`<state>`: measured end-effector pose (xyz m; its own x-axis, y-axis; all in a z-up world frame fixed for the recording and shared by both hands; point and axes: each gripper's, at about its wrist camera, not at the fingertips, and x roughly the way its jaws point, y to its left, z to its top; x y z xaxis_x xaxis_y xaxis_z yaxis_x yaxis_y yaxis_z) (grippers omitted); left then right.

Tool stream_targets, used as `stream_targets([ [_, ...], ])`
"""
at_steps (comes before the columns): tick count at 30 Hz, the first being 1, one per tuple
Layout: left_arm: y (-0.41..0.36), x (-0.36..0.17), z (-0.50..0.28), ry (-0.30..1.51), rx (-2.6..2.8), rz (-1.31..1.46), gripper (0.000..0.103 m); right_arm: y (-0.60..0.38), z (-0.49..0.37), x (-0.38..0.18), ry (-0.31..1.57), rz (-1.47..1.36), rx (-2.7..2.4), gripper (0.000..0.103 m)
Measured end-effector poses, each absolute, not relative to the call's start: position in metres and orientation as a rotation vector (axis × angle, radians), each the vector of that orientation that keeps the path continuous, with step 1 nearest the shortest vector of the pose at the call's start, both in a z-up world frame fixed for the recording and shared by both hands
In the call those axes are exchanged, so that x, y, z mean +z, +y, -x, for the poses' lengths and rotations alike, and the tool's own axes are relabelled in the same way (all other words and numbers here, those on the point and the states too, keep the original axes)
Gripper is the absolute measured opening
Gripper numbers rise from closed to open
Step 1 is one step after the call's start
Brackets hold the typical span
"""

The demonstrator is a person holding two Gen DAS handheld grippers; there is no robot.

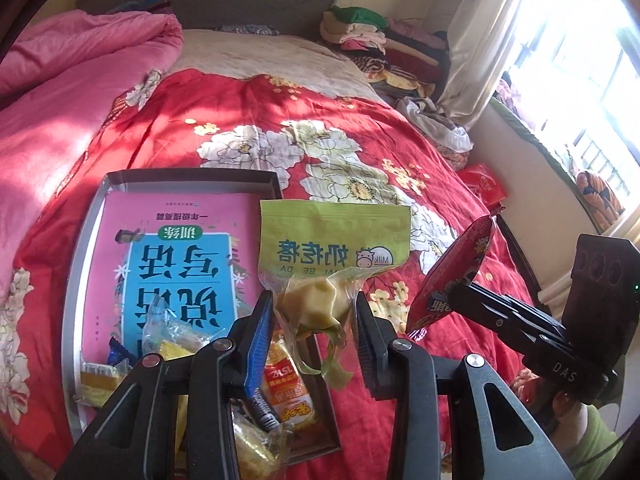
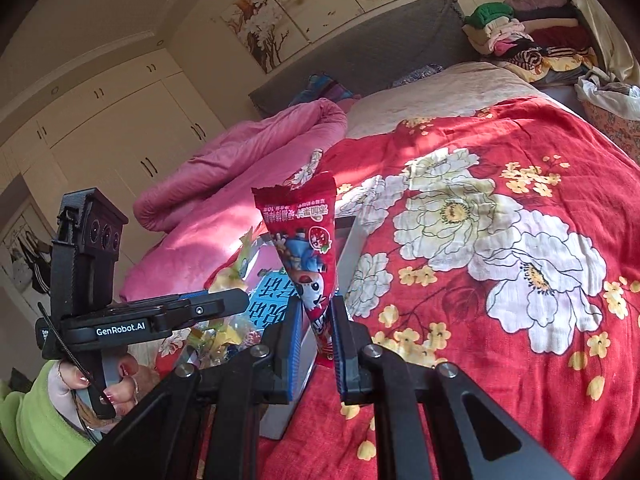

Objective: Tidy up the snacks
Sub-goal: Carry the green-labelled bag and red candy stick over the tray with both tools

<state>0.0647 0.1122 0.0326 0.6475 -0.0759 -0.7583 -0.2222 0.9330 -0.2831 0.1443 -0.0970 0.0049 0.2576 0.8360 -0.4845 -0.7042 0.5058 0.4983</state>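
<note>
My left gripper (image 1: 314, 310) is shut on a green milk-snack packet (image 1: 334, 236), pinching its clear lower part with the pale yellow pieces inside. It hangs above the right edge of a grey tray (image 1: 86, 248) on the red flowered bedspread. In the tray lie a pink and blue book (image 1: 176, 248) and several small wrapped snacks (image 1: 286, 392). My right gripper (image 2: 316, 320) is shut on the lower end of a red cartoon snack packet (image 2: 306, 240), which stands upright above the tray's edge (image 2: 352, 240). Each gripper shows in the other's view: the right one (image 1: 458, 292) and the left one (image 2: 236, 300).
A pink duvet (image 1: 68, 92) is heaped on the bed's left side. Folded clothes (image 1: 384, 44) are piled by the headboard and curtain. A red bag (image 1: 486, 188) lies beside the bed near the window. A hand (image 2: 116, 384) in a green sleeve holds the left gripper.
</note>
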Motion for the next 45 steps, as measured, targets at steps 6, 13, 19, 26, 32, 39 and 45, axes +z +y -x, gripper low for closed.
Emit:
stream_targets([
  [6, 0.140, 0.032, -0.037, 0.860, 0.148, 0.398, 0.039, -0.064, -0.128, 0.005, 0.807, -0.164, 1.135, 0.014],
  [13, 0.178, 0.021, 0.002, 0.874, 0.242, 0.435, 0.039, -0.026, -0.110, -0.007, 0.862, -0.112, 1.206, 0.014],
  [19, 0.203, 0.003, 0.032, 0.903, 0.331, 0.458, 0.039, -0.011, -0.104, -0.026, 0.920, -0.060, 1.206, 0.014],
  [26, 0.213, -0.005, 0.046, 0.910, 0.355, 0.471, 0.039, -0.008, -0.103, -0.029, 0.922, -0.029, 1.190, 0.014],
  [32, 0.206, -0.001, 0.043, 0.904, 0.351, 0.430, 0.039, -0.007, -0.098, -0.023, 0.892, 0.006, 1.168, 0.014],
  [39, 0.206, -0.006, 0.042, 0.917, 0.358, 0.415, 0.039, -0.003, -0.090, -0.019, 0.863, 0.076, 1.135, 0.015],
  [45, 0.202, -0.005, 0.042, 0.912, 0.345, 0.409, 0.039, 0.001, -0.078, -0.015, 0.845, 0.112, 1.139, 0.015],
])
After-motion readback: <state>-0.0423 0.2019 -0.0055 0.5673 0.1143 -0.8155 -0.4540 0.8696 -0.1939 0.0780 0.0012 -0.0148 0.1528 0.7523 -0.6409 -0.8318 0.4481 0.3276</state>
